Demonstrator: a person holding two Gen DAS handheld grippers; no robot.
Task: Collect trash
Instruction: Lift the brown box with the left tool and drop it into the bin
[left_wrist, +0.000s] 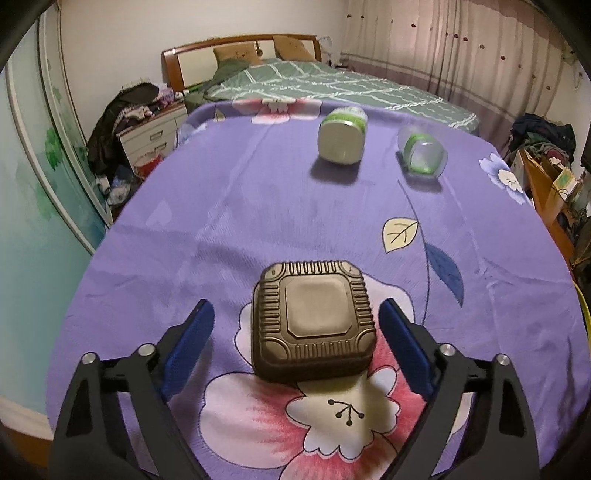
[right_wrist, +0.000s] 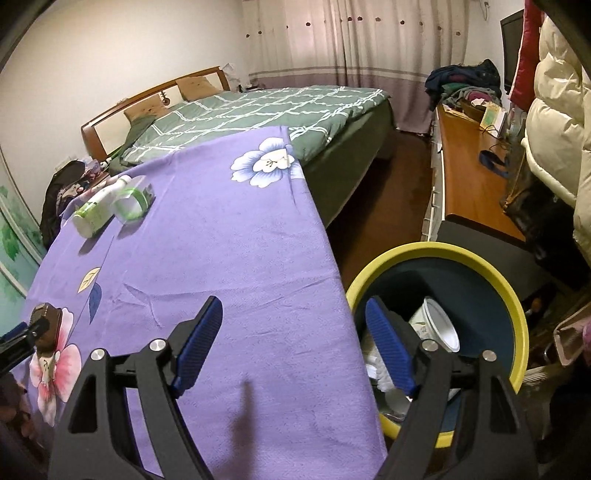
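A brown ribbed square container (left_wrist: 314, 317) sits upside down on the purple floral cloth (left_wrist: 258, 206). My left gripper (left_wrist: 295, 306) straddles it, open, with each blue pad a small gap off its sides. Farther back lie a white bottle with a green label (left_wrist: 341, 134) and a clear plastic cup with a green band (left_wrist: 423, 153). My right gripper (right_wrist: 293, 302) stands open with nothing between its fingers, over the cloth's right edge. Beside it on the floor is a yellow-rimmed bin (right_wrist: 436, 251) holding a white cup (right_wrist: 436, 328) and other trash. The brown container (right_wrist: 46, 317) shows at the far left.
A bed with a green checked quilt (right_wrist: 258, 110) stands behind the table. A wooden desk (right_wrist: 469, 173) with clutter and hanging coats (right_wrist: 554, 122) fills the right side. A nightstand piled with clothes (left_wrist: 147, 125) stands at the left. Dark floor (right_wrist: 388, 206) lies between the table and the desk.
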